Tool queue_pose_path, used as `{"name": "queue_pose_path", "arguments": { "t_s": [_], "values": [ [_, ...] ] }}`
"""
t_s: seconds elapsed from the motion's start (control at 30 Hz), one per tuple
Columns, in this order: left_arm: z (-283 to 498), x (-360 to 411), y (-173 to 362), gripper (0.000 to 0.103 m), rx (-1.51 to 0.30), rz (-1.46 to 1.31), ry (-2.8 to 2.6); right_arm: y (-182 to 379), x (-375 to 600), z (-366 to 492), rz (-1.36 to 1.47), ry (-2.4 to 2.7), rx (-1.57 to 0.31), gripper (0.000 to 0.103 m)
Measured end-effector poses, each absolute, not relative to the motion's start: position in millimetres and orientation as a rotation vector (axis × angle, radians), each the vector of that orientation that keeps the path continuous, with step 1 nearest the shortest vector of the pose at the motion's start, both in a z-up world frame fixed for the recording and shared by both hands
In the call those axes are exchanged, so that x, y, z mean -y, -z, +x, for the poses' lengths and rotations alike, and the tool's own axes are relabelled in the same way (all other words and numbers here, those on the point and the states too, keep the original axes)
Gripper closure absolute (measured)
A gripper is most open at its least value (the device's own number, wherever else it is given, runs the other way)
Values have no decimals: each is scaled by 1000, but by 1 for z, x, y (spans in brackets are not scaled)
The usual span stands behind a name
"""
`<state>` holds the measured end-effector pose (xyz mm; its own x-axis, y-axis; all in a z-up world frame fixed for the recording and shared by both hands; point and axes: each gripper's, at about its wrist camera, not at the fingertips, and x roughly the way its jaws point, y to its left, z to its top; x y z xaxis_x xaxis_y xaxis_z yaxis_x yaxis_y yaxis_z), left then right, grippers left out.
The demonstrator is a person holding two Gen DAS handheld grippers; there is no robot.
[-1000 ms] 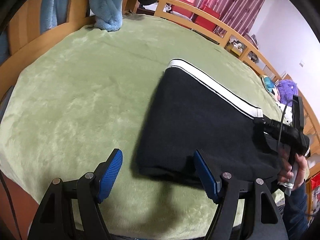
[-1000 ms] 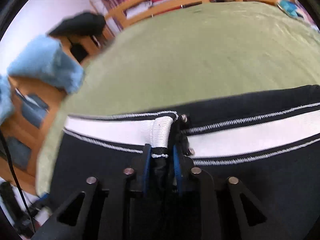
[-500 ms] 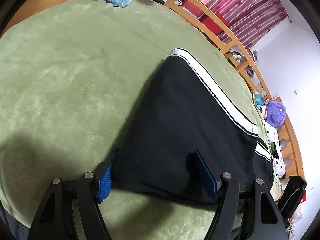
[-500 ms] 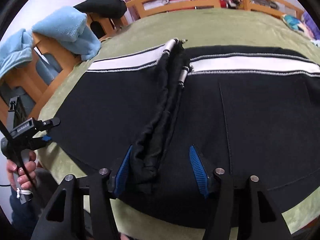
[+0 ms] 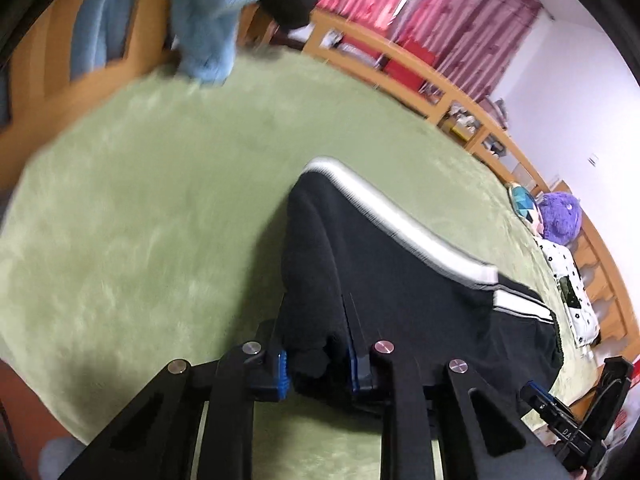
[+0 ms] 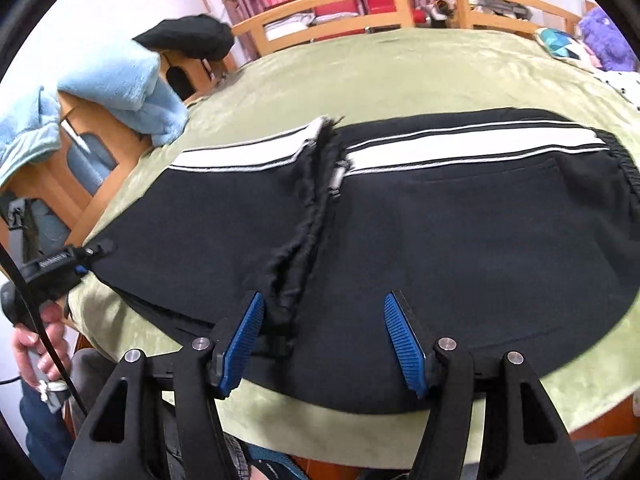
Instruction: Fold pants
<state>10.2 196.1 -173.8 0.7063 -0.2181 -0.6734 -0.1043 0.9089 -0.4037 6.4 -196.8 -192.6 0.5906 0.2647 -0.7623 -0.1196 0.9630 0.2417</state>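
Black pants (image 6: pixel 460 232) with a white side stripe lie folded on the green blanket (image 6: pixel 400 72). A bunched ridge of fabric (image 6: pixel 308 216) runs across them. My left gripper (image 5: pixel 318 360) is shut on the near edge of the pants (image 5: pixel 400 280) and lifts it slightly. In the right wrist view the left gripper (image 6: pixel 72 260) sits at the left end of the pants. My right gripper (image 6: pixel 324 340) is open over the near edge, next to the ridge, holding nothing.
The wooden bed rail (image 6: pixel 360 0) runs along the far side. Light blue towels (image 6: pixel 124 88) and a black garment (image 6: pixel 188 38) hang on the frame at the left. A purple plush (image 5: pixel 560 216) and patterned cloth (image 5: pixel 568 284) lie at the right.
My left gripper closed on the near edge of the pants and lifted it. My right gripper, shut on the striped edge a second ago, has let go and stays open.
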Motion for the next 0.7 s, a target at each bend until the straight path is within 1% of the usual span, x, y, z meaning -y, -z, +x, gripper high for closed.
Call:
{"name": "queue_pose_path", "arguments": {
  "t_s": [0.13,0.33,0.47,0.5,0.7],
  "values": [
    [5,-168,128,84,-723,-376,86,184,228,-6,213,-197,-882,41],
    [2,-99,56,84,-635,-219,158,179,287,-18,265,-128,-859,41],
    [1,-37,19,84,-587,-108,200,176,340,-26,315,-61,-851,41],
    [2,-11,7,84,-575,-62,216,174,354,-28,323,-44,-848,41],
    [14,107,-21,84,-564,-11,400,163,423,-43,369,78,-827,41]
  ]
}}
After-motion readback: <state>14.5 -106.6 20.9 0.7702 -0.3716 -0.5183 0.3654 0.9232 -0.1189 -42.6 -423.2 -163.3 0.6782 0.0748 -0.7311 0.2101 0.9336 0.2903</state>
